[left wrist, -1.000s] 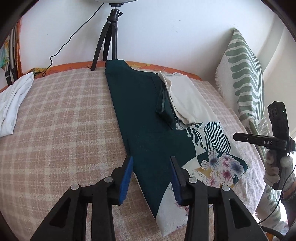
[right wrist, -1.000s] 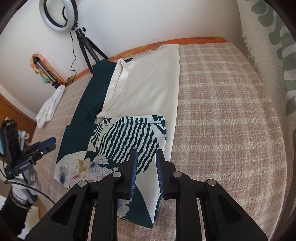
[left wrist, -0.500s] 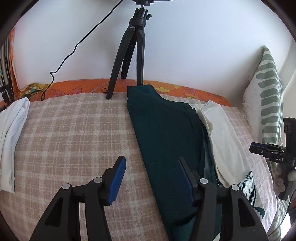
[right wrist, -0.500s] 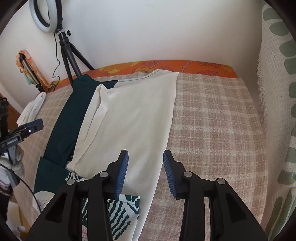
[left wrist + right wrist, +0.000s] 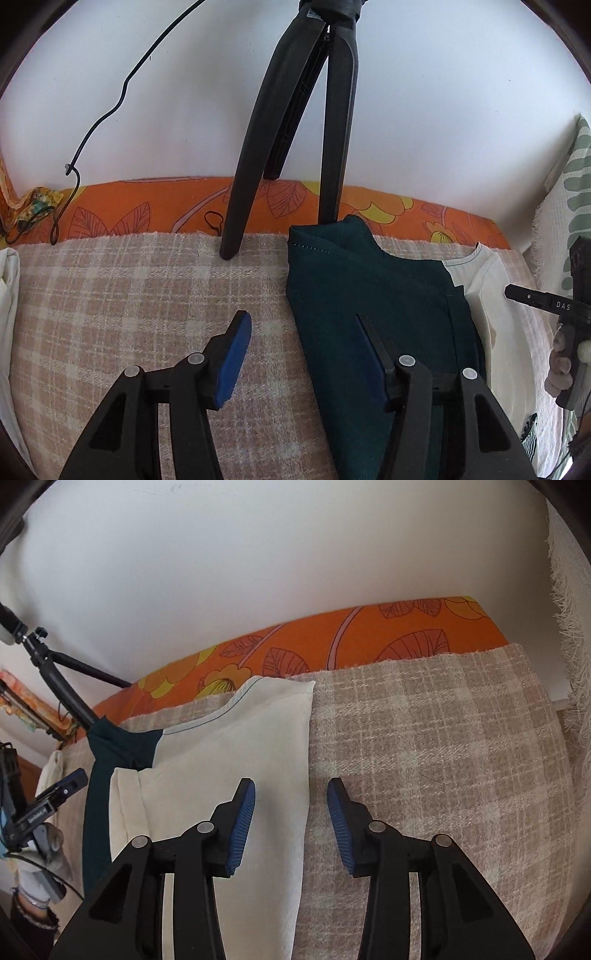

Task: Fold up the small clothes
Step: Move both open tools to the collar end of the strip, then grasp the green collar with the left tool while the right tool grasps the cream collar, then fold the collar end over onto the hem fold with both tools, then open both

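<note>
Laid lengthwise on the checked bed cover [image 5: 110,295], running from the near side up to the orange floral sheet [image 5: 147,206] by the wall: a two-tone garment [image 5: 369,314], dark green half toward the left, cream half [image 5: 221,775] toward the right, long axis pointing away along both sets of tongs.

Left tongs [image 5: 306,354] open, nothing between the pads; left blue pad over bare cover, right finger over the green cloth, so the garment's left edge sits in the gap. Green top corner just ahead, touching the foot of a black tripod [image 5: 295,129]. Angled steeply downward toward the cloth.

Right tongs [image 5: 291,827] also open and empty, straddling the cream half's right edge: left pad above cream cloth, right pad above the cover. Cream top corner slightly ahead, near the sheet. Same steep downward tilt.

Each hand nearer its own far corner, side by side across the garment's width. Probable next step: pinching both top corners and drawing them back toward the near hem. Snagging the tripod leg looks like a risk on the left.
</note>
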`<state>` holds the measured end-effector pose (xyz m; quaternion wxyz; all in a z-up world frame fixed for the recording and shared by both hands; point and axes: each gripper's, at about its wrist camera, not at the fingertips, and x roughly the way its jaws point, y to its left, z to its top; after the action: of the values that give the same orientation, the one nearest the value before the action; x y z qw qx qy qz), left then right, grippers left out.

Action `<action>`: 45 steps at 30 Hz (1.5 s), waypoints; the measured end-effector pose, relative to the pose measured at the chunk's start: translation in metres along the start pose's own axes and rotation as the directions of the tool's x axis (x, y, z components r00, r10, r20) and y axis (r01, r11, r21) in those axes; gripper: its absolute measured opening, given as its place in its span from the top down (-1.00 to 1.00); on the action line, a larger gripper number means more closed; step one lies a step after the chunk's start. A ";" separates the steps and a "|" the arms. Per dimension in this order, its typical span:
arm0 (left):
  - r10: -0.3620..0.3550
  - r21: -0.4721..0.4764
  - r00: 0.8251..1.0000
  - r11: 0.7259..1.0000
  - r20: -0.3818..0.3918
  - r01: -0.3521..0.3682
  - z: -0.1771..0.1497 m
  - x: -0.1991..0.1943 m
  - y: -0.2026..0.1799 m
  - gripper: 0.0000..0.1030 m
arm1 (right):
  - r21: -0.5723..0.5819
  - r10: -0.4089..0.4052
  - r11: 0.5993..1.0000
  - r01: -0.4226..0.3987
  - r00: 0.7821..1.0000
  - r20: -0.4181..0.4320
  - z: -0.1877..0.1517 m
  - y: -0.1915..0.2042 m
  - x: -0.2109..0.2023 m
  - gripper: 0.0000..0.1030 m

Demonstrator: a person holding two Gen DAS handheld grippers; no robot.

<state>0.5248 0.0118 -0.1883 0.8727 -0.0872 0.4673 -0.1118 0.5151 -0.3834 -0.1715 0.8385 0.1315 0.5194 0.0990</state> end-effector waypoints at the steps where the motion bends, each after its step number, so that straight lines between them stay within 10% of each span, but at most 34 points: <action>1: -0.004 0.001 1.000 1.000 0.004 0.004 0.002 0.002 -0.001 -0.13 | 0.003 0.006 1.000 -0.006 1.000 0.011 0.003 0.001 0.002 0.24; 7: 0.004 0.018 1.000 1.000 0.016 -0.004 0.016 0.018 -0.006 -0.03 | 0.021 0.043 0.999 -0.043 0.999 0.028 0.025 0.003 0.015 0.24; 12: 0.013 0.009 1.000 1.000 0.017 -0.013 0.020 0.027 -0.009 0.49 | -0.005 0.054 0.999 -0.054 0.998 0.029 0.031 0.012 0.025 0.28; 15: -0.006 0.035 1.000 0.999 0.025 0.005 0.019 0.026 -0.012 0.99 | 0.006 0.086 0.996 -0.086 0.996 0.017 0.033 0.013 0.031 0.91; 30: -0.091 0.149 0.986 0.986 0.137 0.071 -0.003 -0.050 -0.042 1.00 | -0.081 0.158 0.985 -0.150 0.981 0.109 0.024 0.033 -0.039 0.95; 45: -0.104 0.302 0.974 0.953 0.201 0.040 -0.084 -0.159 -0.080 1.00 | -0.177 0.191 0.971 -0.163 0.970 0.152 -0.059 0.054 -0.150 0.95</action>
<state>0.3599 -0.0253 -0.0871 0.9164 0.0157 0.3449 -0.2023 0.3944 -0.3712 -0.0522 0.8749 0.1164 0.4233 0.2044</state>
